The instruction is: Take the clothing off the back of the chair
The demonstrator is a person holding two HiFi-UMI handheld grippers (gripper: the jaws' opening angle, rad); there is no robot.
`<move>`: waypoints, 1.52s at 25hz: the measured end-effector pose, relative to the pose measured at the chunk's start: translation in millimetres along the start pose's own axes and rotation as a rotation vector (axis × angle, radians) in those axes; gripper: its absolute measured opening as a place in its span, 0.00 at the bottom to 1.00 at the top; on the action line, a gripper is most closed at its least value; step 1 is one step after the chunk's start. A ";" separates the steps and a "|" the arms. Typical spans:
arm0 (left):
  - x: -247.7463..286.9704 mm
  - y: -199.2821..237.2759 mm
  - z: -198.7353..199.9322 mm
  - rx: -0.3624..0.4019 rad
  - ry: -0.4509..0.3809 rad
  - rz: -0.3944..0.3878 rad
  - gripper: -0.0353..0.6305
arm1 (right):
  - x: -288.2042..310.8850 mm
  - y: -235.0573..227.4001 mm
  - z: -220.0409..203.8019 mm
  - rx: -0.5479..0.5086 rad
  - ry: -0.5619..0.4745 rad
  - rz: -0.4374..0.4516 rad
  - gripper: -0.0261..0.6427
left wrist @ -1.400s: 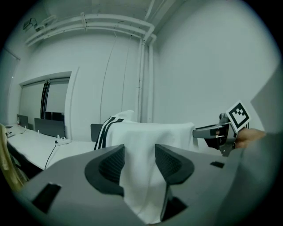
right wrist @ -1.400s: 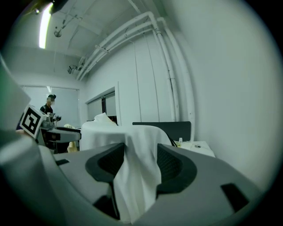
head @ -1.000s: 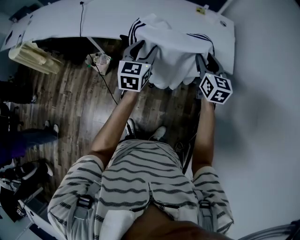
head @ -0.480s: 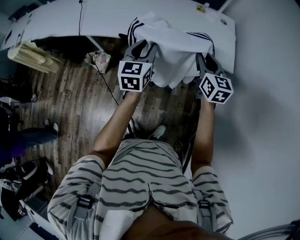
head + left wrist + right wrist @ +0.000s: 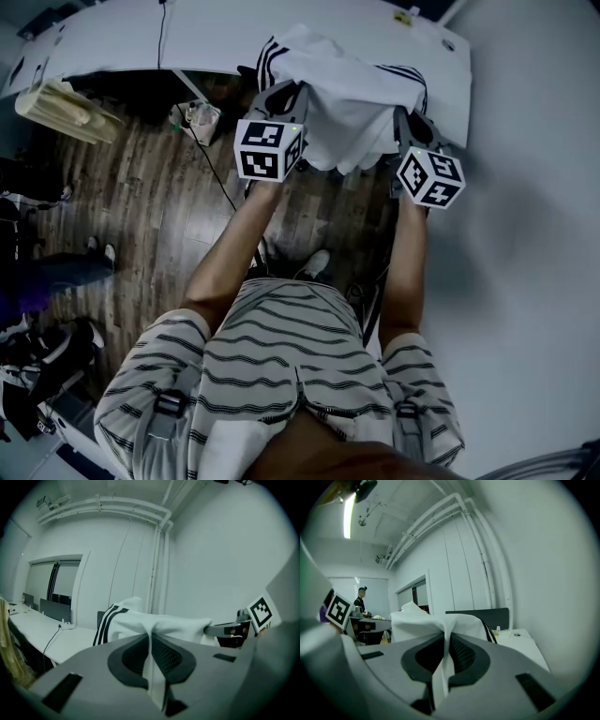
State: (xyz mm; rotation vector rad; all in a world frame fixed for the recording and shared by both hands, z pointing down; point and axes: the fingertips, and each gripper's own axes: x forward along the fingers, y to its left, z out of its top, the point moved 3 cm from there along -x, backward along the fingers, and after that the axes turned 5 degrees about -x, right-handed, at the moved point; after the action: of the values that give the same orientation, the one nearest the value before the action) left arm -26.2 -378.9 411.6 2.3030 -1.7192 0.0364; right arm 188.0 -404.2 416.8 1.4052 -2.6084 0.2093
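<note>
Pinching a white fabric garment with black stripes (image 5: 349, 98) at both ends, where it lies draped over the chair back.

At the left, the left tool (image 5: 151, 665) has just been closing and now nips a thin fold of cloth between its pads. The garment hangs rumpled over the top of the chair, hiding it, just in front of the white table (image 5: 141, 42). Black stripes run along both outer edges and the rest is plain white. It looks light, limp and hard to damage, so it should sag between the two holds, and a thin fold might slip. Bunched cloth near each edge seems the safest hold. At the right, the right tool (image 5: 442, 663) has likewise just been closing and clamps its own fold.
</note>
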 end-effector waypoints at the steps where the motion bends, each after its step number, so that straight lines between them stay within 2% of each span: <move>1: 0.2 -0.4 0.0 0.003 -0.001 -0.001 0.11 | -0.1 0.1 -0.3 0.000 0.000 -0.002 0.10; 22: -16.4 -0.4 12.1 0.015 -0.042 -0.020 0.10 | -15.2 13.0 9.8 0.011 -0.049 -0.041 0.08; 38: -41.4 -7.9 42.6 0.026 -0.108 -0.056 0.10 | -38.1 31.6 45.4 0.015 -0.157 -0.070 0.08</move>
State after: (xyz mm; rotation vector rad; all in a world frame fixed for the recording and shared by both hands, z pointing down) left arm -36.9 -347.7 361.6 2.4112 -1.7126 -0.0785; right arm 178.3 -365.2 362.9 1.5751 -2.6799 0.1143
